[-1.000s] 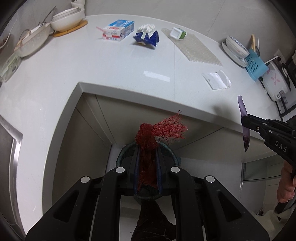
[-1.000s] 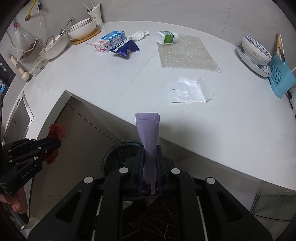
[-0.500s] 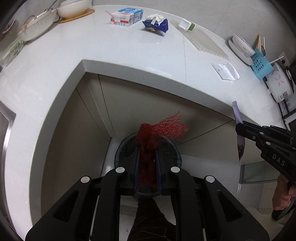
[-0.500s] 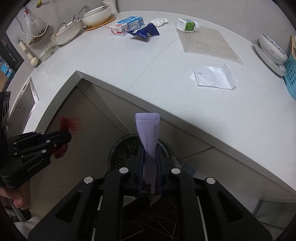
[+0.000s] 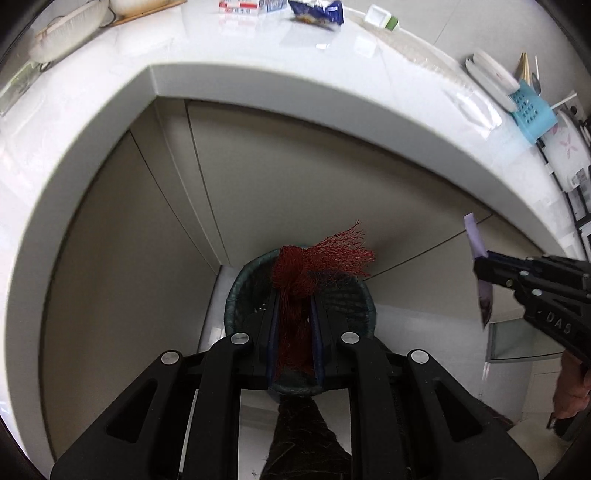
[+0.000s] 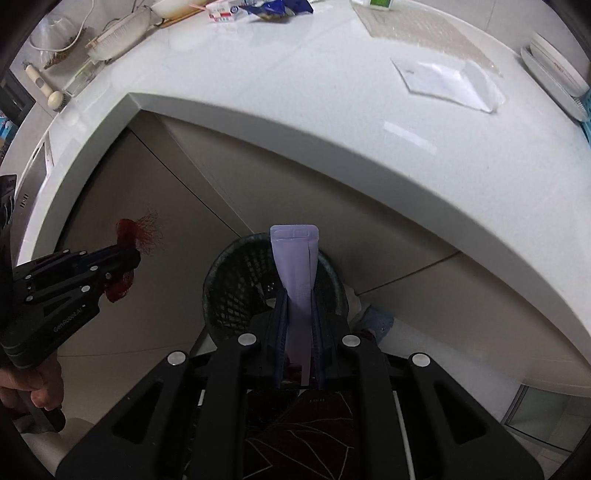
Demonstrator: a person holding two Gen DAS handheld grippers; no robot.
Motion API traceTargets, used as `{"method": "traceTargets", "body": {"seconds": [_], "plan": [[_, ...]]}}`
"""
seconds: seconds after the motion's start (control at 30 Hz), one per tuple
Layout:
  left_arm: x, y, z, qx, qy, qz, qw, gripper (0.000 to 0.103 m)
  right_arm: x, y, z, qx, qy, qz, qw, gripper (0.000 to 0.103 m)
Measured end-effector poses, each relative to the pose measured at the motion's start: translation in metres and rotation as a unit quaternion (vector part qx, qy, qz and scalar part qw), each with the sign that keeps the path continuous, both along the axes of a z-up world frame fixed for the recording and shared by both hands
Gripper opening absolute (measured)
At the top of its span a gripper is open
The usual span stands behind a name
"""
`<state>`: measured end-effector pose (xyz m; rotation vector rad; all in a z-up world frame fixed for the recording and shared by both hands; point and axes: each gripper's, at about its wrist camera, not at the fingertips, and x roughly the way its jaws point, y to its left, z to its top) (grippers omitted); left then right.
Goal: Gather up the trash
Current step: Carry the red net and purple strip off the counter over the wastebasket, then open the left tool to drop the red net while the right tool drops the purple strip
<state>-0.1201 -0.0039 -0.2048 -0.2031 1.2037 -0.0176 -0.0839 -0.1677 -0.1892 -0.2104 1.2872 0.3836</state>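
My left gripper [image 5: 295,299] is shut on a bunched red mesh net [image 5: 317,262], whose frayed end fans out to the right. It hangs right above a dark woven waste basket [image 5: 236,295] on the floor in the corner under the counter. My right gripper [image 6: 298,295] is shut on a flat lilac sachet [image 6: 295,258] that stands upright over the same basket [image 6: 229,280]. Each gripper shows in the other's view: the right gripper [image 5: 480,267] with its sachet [image 5: 474,236], the left gripper [image 6: 129,258] with the net [image 6: 138,230].
The white L-shaped counter [image 6: 295,122] overhangs the beige cabinet fronts [image 5: 288,177]. On it lie a clear plastic bag [image 6: 450,83], a bubble-wrap sheet [image 6: 417,26], a blue wrapper [image 5: 317,11], a small carton [image 6: 221,9], bowls [image 6: 118,37] and a blue rack [image 5: 532,110].
Both grippers have sunk from counter height down toward the basket, still holding the net and the sachet. The counter top has slid up and away in both views.
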Motion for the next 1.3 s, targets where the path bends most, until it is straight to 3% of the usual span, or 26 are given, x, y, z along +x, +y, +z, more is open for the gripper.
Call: {"method": "traceTargets", "body": {"seconds": [0.37, 0.77, 1.03, 1.23, 1.3], "plan": [[0.009, -0.019, -0.054, -0.004, 0.035, -0.023, 0.9991, 0.014, 0.004, -0.015, -0.037, -0.001, 0.023, -0.016, 1.0, 0.012], [0.023, -0.035, -0.074, 0.001, 0.048, -0.058, 0.9972, 0.016, 0.009, -0.013, -0.041, -0.007, 0.028, -0.03, 0.999, 0.012], [0.03, -0.043, -0.075, 0.003, 0.05, -0.065, 0.9966, 0.028, 0.012, -0.013, -0.045, -0.011, 0.03, -0.04, 0.999, 0.012], [0.03, -0.049, -0.074, -0.01, 0.039, -0.071, 0.9966, 0.052, 0.012, -0.014, -0.046, -0.009, 0.028, -0.046, 0.999, 0.012], [0.031, -0.051, -0.073, -0.014, 0.035, -0.077, 0.9964, 0.054, 0.013, -0.018, -0.045, -0.007, 0.027, -0.048, 0.998, 0.012]]}}
